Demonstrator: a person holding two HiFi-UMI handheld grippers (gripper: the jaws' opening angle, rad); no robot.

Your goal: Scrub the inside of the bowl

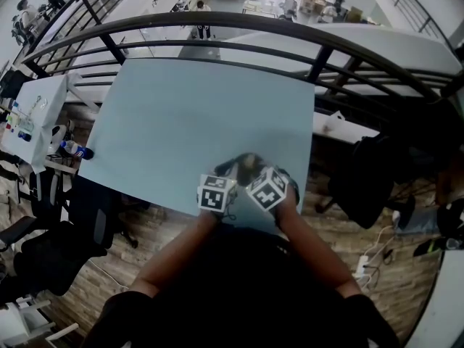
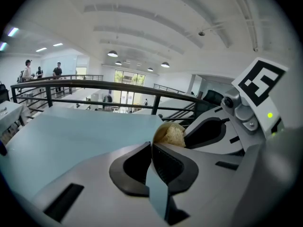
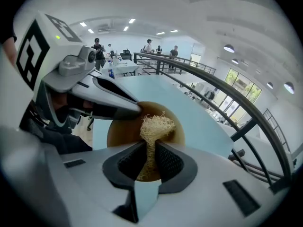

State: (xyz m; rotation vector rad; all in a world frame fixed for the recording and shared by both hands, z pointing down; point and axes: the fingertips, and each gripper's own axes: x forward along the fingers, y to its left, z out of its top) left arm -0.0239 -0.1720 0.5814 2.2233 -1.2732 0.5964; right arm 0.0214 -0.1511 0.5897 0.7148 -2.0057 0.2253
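Pale blue rectangular table (image 1: 181, 114): bare but for the work at its near edge.
Round brown bowl (image 3: 119, 132): at that near edge, just before me.
My left gripper (image 2: 152, 146): jaws pressed onto the bowl's rim, steadying it.
My right gripper (image 3: 150, 150): jaws pinching a tan fibrous scrubbing wad (image 3: 157, 123), its tuft inside the bowl.
Scrubbing judged under way; how much remains I cannot tell.

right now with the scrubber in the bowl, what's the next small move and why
Probably press the loofah scrubber down against the inner wall of the bowl and sweep it round. The right gripper is shut on the scrubber with its tuft inside the bowl, and the left gripper clamps the rim, so the bowl looks steadied.
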